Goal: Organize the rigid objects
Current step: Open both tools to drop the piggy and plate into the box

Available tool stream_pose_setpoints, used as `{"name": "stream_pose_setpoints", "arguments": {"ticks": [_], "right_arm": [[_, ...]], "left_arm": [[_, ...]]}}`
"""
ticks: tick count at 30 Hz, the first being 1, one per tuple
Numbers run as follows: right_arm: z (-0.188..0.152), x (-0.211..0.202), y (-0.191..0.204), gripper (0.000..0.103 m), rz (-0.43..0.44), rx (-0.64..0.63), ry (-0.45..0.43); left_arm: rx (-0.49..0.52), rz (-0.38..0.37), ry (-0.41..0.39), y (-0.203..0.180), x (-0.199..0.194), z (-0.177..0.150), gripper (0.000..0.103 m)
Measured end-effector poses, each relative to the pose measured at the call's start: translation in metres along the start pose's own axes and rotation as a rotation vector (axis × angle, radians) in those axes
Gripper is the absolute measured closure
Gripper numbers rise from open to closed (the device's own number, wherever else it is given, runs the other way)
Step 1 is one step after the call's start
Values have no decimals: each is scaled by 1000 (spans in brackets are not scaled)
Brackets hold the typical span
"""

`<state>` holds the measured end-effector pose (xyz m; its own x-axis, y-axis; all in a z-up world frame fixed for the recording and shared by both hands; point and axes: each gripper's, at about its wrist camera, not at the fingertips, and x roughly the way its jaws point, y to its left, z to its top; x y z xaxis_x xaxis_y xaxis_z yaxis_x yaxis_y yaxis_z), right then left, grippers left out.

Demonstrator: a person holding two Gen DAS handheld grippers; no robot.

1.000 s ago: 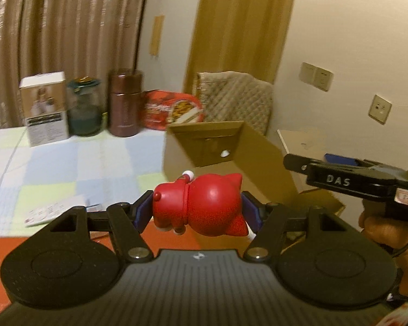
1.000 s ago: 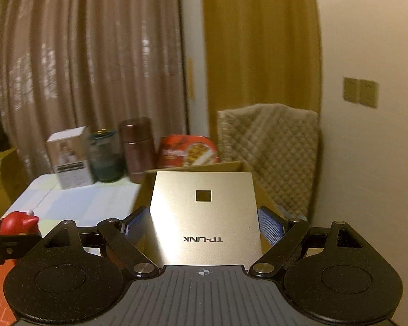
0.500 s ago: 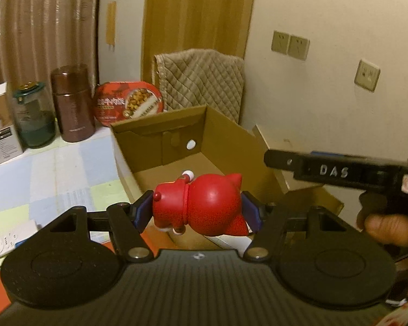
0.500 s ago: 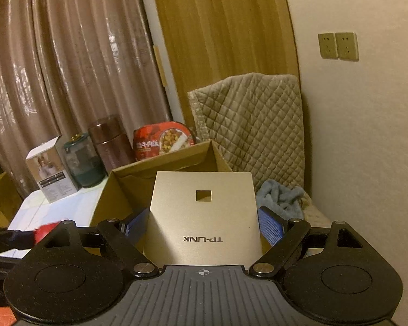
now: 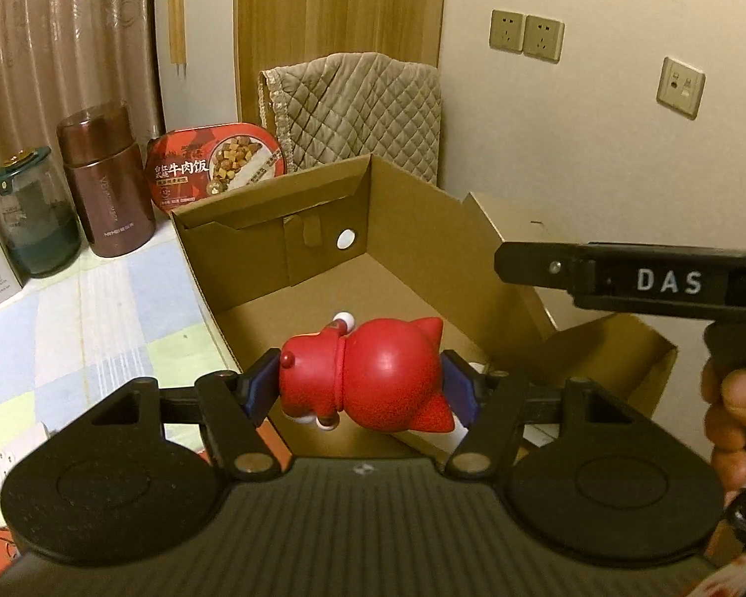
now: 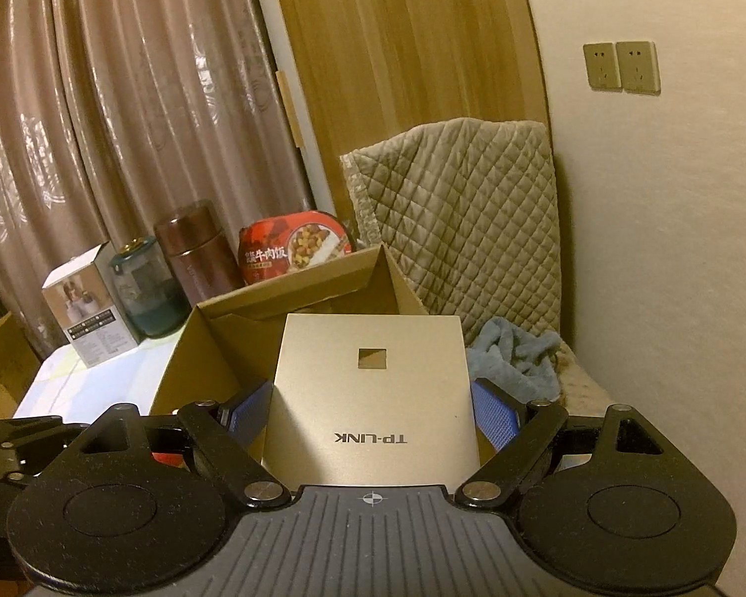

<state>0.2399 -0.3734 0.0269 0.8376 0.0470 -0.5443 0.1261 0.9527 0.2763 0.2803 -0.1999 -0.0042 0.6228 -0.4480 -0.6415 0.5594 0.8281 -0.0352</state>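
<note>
My left gripper (image 5: 360, 388) is shut on a red toy figure (image 5: 373, 380), lying sideways between the blue pads, held above the near end of an open cardboard box (image 5: 413, 229). My right gripper (image 6: 370, 410) is shut on a flat gold TP-LINK device (image 6: 373, 398), gripped by its two side edges, in front of the same cardboard box (image 6: 303, 293). The right tool's black body (image 5: 636, 281), marked DAS, reaches in from the right in the left wrist view, with a hand (image 5: 731, 413) on its handle.
Behind the box stand a red food bowl (image 5: 214, 166), a brown canister (image 5: 107, 184), a green-lidded jar (image 5: 32, 219) and a white carton (image 6: 87, 316) on a checked tablecloth (image 5: 89, 308). A quilted chair (image 6: 462, 219) with a blue cloth (image 6: 519, 353) is right of the box.
Both grippers have swung right and sunk toward the box, which now fills more of each view. The toy and the gold device stay gripped as before.
</note>
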Motion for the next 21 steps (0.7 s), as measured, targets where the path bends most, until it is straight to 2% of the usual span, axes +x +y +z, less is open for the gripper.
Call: {"name": "stream_pose_setpoints", "arguments": {"ticks": [7, 10, 15, 21], "right_arm": [[0, 1, 0, 20, -3, 7, 0], [-1, 1, 0, 20, -5, 7, 2], [-1, 1, 1, 20, -3, 6, 3], [-2, 3, 5, 20, 14, -1, 6]], "left_arm": [[7, 6, 7, 1, 6, 1, 40], [11, 34, -24, 2, 1, 2, 32], [-19, 56, -67, 10, -11, 5, 32], [-50, 68, -73, 19, -21, 5, 32]]}}
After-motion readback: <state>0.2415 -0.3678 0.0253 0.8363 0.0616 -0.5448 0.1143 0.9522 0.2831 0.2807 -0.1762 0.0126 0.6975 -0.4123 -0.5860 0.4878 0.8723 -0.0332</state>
